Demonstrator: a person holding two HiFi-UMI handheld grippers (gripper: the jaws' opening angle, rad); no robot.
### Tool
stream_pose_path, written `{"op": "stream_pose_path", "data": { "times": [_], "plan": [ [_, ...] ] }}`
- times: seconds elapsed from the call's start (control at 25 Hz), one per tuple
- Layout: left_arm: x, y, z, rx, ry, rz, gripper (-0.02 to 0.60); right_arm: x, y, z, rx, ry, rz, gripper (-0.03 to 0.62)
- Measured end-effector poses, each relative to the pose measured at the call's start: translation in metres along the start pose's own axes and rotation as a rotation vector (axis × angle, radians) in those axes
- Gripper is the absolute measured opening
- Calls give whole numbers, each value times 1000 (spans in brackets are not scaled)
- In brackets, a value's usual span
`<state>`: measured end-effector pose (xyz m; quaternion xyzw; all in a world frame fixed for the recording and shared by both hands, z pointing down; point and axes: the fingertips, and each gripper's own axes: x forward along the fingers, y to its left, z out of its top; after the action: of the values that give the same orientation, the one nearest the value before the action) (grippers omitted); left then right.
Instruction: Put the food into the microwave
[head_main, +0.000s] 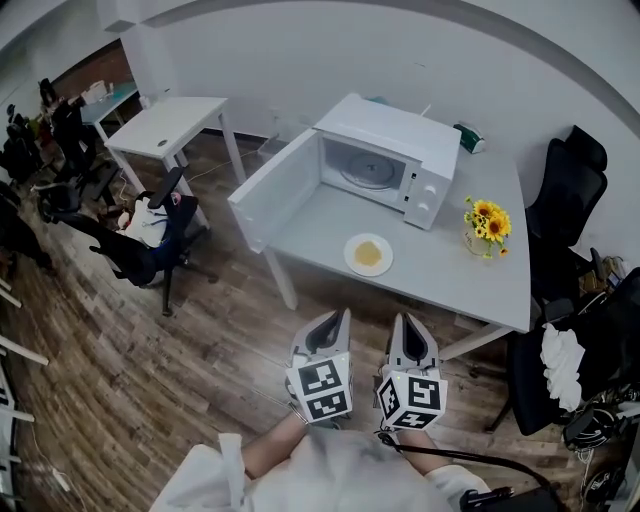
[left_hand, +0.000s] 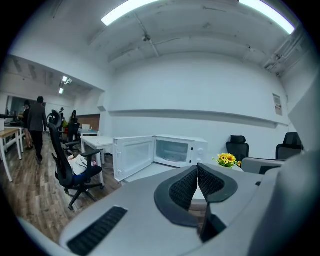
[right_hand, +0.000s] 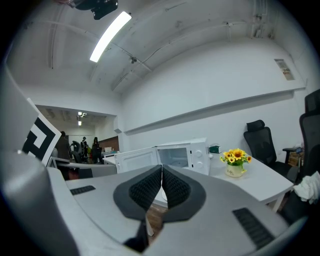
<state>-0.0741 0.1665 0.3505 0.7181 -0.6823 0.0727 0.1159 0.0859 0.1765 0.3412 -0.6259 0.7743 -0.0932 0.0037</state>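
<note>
A white plate with yellow food (head_main: 368, 254) lies on the grey table (head_main: 480, 275), in front of the white microwave (head_main: 392, 158). The microwave's door (head_main: 276, 190) hangs wide open to the left. Both grippers hover side by side over the floor, short of the table's near edge. My left gripper (head_main: 338, 322) is shut with nothing in it, its pads (left_hand: 186, 189) touching. My right gripper (head_main: 407, 328) is shut and empty too, pads (right_hand: 172, 188) pressed together. The open microwave (left_hand: 176, 151) shows ahead in the left gripper view, and the microwave (right_hand: 182, 156) also in the right gripper view.
A pot of yellow flowers (head_main: 487, 226) stands at the table's right. Black office chairs (head_main: 568, 186) flank the right side; another chair (head_main: 140, 240) with clothes stands on the wooden floor at left. A small white desk (head_main: 166, 125) is behind it. People stand far off (left_hand: 36, 120).
</note>
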Motion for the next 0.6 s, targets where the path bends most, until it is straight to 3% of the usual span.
{"op": "stream_pose_path", "data": {
  "times": [0.6],
  "plan": [
    [127, 16, 39, -13, 6, -18, 430, 129, -15, 27, -16, -2, -19, 18]
  ]
}}
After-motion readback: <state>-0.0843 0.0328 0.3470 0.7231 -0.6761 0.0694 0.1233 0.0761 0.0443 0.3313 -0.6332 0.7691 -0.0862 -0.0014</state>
